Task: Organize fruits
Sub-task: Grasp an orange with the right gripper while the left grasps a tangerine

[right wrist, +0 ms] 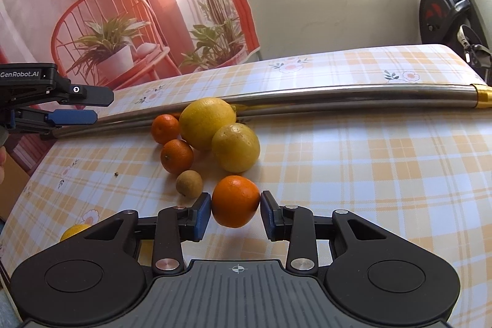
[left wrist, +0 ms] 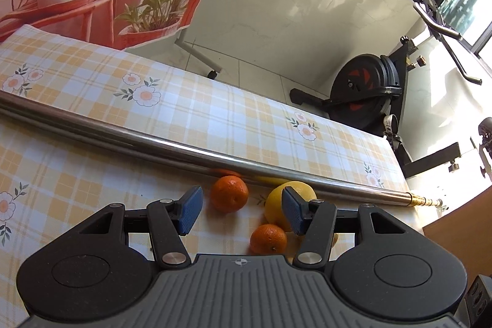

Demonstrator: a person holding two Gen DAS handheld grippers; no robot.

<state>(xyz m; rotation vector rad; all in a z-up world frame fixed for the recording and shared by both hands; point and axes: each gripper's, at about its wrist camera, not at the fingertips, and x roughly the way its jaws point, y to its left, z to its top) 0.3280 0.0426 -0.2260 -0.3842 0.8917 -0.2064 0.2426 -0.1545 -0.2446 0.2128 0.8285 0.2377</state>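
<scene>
In the right wrist view my right gripper (right wrist: pixel 236 211) is shut on an orange (right wrist: pixel 235 201), blue pads touching both its sides. Beyond it lie a small brown fruit (right wrist: pixel 188 183), two small oranges (right wrist: pixel 176 156) (right wrist: pixel 165 128) and two yellow lemons (right wrist: pixel 236 147) (right wrist: pixel 206 123). Another yellow fruit (right wrist: pixel 73 231) peeks out at lower left. My left gripper (right wrist: pixel 73 116) shows at the left edge. In the left wrist view my left gripper (left wrist: pixel 243 212) is open and empty above two small oranges (left wrist: pixel 229 193) (left wrist: pixel 268 239) and a lemon (left wrist: pixel 276 202).
A checked floral tablecloth (right wrist: pixel 369 168) covers the table. A long steel pole (right wrist: pixel 338 99) lies across it behind the fruit; it also shows in the left wrist view (left wrist: pixel 123 132). An exercise bike (left wrist: pixel 369 91) stands beyond the table's far edge.
</scene>
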